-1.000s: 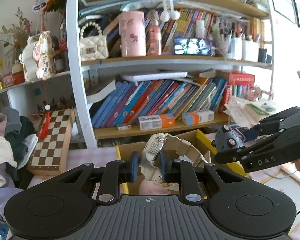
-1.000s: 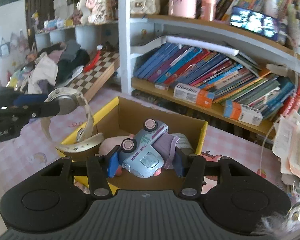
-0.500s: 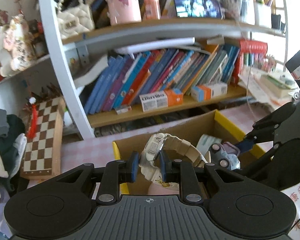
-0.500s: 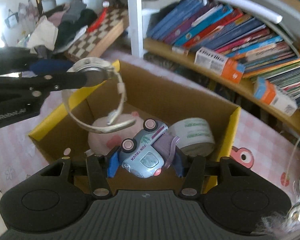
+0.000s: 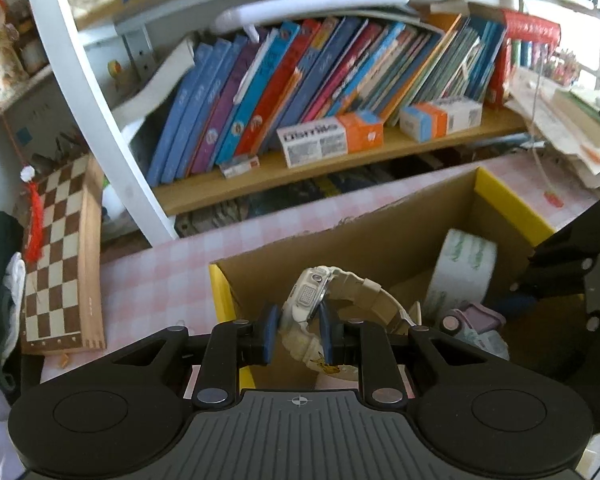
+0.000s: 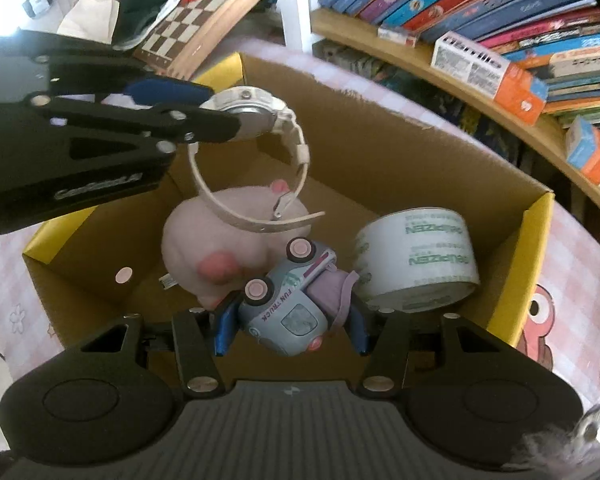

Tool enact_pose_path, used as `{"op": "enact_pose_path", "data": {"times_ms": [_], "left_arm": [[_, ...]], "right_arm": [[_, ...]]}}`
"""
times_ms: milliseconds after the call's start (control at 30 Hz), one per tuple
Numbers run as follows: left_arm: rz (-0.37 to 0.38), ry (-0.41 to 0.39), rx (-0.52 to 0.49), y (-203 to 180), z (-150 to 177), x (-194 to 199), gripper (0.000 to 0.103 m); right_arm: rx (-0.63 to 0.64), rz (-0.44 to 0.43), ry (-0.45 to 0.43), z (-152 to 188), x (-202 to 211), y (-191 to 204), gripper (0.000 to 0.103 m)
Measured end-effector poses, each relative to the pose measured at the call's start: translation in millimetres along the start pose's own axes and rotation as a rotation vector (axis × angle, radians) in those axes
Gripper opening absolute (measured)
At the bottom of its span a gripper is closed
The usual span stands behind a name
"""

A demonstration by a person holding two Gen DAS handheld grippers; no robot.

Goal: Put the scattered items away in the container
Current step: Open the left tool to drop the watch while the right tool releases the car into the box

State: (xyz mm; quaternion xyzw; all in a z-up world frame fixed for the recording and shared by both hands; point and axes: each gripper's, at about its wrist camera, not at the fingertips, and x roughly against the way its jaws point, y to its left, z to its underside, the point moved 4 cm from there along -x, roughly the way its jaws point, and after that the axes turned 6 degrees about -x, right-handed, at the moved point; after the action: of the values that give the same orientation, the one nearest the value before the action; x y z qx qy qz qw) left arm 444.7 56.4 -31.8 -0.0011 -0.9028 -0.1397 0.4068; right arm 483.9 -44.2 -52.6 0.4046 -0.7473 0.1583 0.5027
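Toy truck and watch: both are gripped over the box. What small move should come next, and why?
Probably open both grippers. The right gripper holds the toy truck and the left gripper the white watch above the open cardboard box, so each should drop beside the tape roll and pink plush.

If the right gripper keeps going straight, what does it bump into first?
Probably the pink plush toy in the cardboard box, just beyond the toy truck the right gripper holds; depth is unclear.

Both wrist cameras look steeply down, close over the same cardboard box (image 5: 380,240) (image 6: 380,152), from opposite sides.
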Motion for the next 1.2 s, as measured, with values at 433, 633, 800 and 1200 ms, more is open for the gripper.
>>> {"op": "enact_pose_path", "data": {"times_ms": [433, 633, 800, 1200], "left_arm": [[0.032, 0.081, -0.008, 0.8, 3.0, -27.6, 0.018], [0.034, 0.095, -0.027, -3.2, 5.1, -31.0, 0.011], [0.046, 0.062, -0.019, -0.8, 3.7, -21.0, 0.016], [0.031, -0.103, 0.025, 8.2, 1.4, 48.1, 0.016]], "right_arm": [[0.001, -0.038, 0.086, 1.8, -24.2, -0.1, 0.051], [0.003, -0.040, 0.094, 2.7, -24.8, -0.4, 0.051], [-0.001, -0.036, 0.083, 2.8, -22.6, -0.4, 0.052], [-0.040, -0.042, -0.036, 0.3, 18.6, -3.9, 0.056]]}}
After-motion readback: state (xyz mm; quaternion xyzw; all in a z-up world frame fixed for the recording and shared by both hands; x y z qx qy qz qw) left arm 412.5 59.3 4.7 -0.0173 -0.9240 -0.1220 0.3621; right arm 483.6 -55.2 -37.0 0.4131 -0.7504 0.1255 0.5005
